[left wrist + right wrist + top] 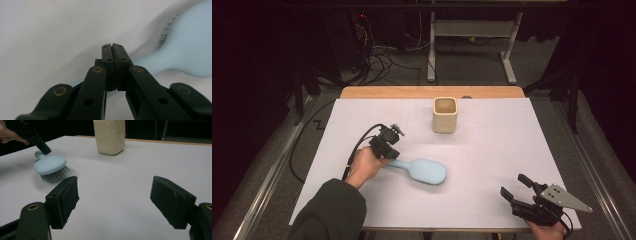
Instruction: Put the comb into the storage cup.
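Observation:
A light blue hairbrush point(424, 171) lies bristles down on the white table sheet point(492, 150), its handle pointing left. My left gripper point(390, 160) is over the handle end. In the left gripper view its jaws point(113, 46) are pressed together and lie across the handle of the brush point(190, 50), which runs behind them. The right gripper view shows the brush point(50, 165) with that black gripper tip point(41, 146) down on its handle. My right gripper point(513, 184) stands open near the front right corner, and nothing is between its jaws point(113, 195).
A cream square cup point(445, 115) stands upright at the back middle of the sheet, also seen ahead in the right gripper view point(109, 136). A wooden table edge point(432, 92) runs along the back. Cables and a metal stand are on the floor beyond.

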